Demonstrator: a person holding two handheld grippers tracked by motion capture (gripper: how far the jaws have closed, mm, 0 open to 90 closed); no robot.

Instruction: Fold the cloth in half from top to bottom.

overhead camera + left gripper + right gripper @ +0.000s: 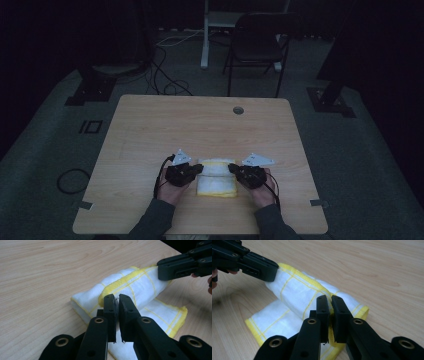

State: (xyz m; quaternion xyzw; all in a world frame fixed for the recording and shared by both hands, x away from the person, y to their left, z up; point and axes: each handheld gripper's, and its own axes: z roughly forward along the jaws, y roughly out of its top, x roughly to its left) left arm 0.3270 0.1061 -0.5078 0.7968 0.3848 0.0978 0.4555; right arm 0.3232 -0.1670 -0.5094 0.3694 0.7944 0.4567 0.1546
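A white cloth with yellow stripes and yellow edging (pixel 216 181) lies folded on the wooden table (pixel 200 125), near its front edge. My left gripper (pixel 199 170) is shut on the cloth's left end, the yellow hem pinched between its jaws (pixel 116 298). My right gripper (pixel 234 170) is shut on the right end, with the hem caught between its jaws (pixel 330 300). The top layer of the cloth (pixel 140 287) is lifted and stretched between the two grippers above a flat lower layer (pixel 274 320). Each gripper view also shows the other gripper (pixel 162 271) (pixel 270 271) on the far end.
A round cable hole (pixel 238 110) sits at the table's far right. Behind the table stand a dark folding chair (pixel 255 45) and a white desk leg (pixel 205 40), with cables (pixel 165 75) on the floor. Bare wood surrounds the cloth.
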